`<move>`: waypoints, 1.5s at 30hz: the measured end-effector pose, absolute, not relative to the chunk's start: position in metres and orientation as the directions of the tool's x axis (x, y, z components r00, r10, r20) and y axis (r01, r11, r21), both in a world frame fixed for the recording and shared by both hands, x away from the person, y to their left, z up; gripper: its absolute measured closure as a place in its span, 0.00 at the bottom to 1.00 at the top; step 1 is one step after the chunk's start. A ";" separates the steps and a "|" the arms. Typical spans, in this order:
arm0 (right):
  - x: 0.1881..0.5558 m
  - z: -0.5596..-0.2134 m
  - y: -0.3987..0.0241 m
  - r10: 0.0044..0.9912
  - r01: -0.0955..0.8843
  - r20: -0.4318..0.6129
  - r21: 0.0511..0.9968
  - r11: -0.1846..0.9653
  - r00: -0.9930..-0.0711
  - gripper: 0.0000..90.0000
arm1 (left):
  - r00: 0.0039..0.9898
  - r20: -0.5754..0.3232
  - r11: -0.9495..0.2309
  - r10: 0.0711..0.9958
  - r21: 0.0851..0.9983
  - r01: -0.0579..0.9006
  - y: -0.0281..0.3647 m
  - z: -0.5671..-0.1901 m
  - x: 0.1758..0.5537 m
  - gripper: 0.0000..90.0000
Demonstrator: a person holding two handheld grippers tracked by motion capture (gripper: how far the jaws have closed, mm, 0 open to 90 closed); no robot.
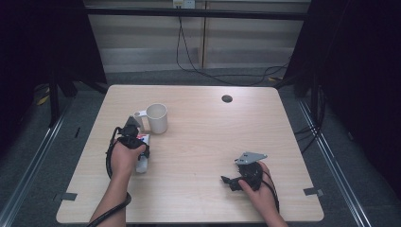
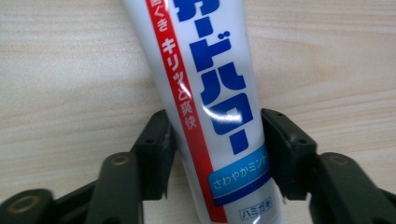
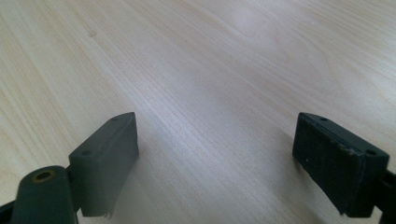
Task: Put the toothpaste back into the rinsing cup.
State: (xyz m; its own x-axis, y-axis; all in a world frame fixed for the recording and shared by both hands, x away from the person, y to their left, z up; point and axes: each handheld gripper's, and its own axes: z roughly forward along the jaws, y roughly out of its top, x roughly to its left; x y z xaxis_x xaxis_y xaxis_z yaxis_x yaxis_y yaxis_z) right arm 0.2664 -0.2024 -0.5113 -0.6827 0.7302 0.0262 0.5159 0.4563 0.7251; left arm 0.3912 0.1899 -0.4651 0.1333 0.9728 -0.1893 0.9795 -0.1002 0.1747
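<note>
Two hand-held grippers at one table. Left gripper (image 2: 217, 149) clenched across a white toothpaste tube (image 2: 210, 116) with blue and red Japanese lettering, a pad pressed to each side. Tube lying flat toward the left of the table, just in front of a mug. Right gripper (image 3: 215, 158) spread wide, grasping nothing, low over bare wood near the front right corner.

Greatest risk, as a judgement: slipping. Glossy, soft, rounded plastic between narrow pads, likely to slide out or droop at one end on lifting. Lesser risk: squeezing too hard, denting the tube or forcing paste toward the cap. Smallest: bumping the mug close behind on the way up.

All around, a dim room: dark drapes on both sides, grey floor (image 1: 142, 78), pale wall panels at the back, black cables (image 1: 198, 66) trailing down. Then the table (image 1: 198, 142), light wood grain, rounded corners. On it, the white mug (image 1: 157, 117), handle to the left, and a small dark round hole (image 1: 227, 98) near the far edge.
</note>
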 end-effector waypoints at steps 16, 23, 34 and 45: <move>0.267 -0.511 -0.203 0.729 0.514 0.025 0.725 0.458 -0.684 0.16 | 0.208 -0.159 -0.184 0.965 0.151 0.971 0.198 -0.459 0.384 0.70; 0.267 -0.511 -0.202 0.729 0.515 0.026 0.725 0.457 -0.684 0.16 | 0.196 -0.164 -0.167 0.967 0.176 0.970 0.200 -0.462 0.385 0.67; 0.267 -0.511 -0.203 0.730 0.515 0.025 0.725 0.458 -0.683 0.16 | 0.175 -0.158 -0.145 0.972 0.189 0.971 0.197 -0.464 0.391 0.55; 0.266 -0.511 -0.203 0.729 0.515 0.025 0.724 0.458 -0.684 0.16 | 0.203 -0.110 -0.183 0.973 0.170 0.968 0.187 -0.460 0.400 0.66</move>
State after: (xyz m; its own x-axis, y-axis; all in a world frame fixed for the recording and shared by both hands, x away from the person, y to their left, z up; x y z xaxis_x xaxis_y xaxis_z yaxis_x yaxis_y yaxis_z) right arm 0.2665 -0.2026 -0.5113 -0.6836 0.7294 0.0252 0.5153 0.4579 0.7244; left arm 0.4002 0.1869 -0.4603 0.2033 0.9730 -0.1095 0.9683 -0.1831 0.1700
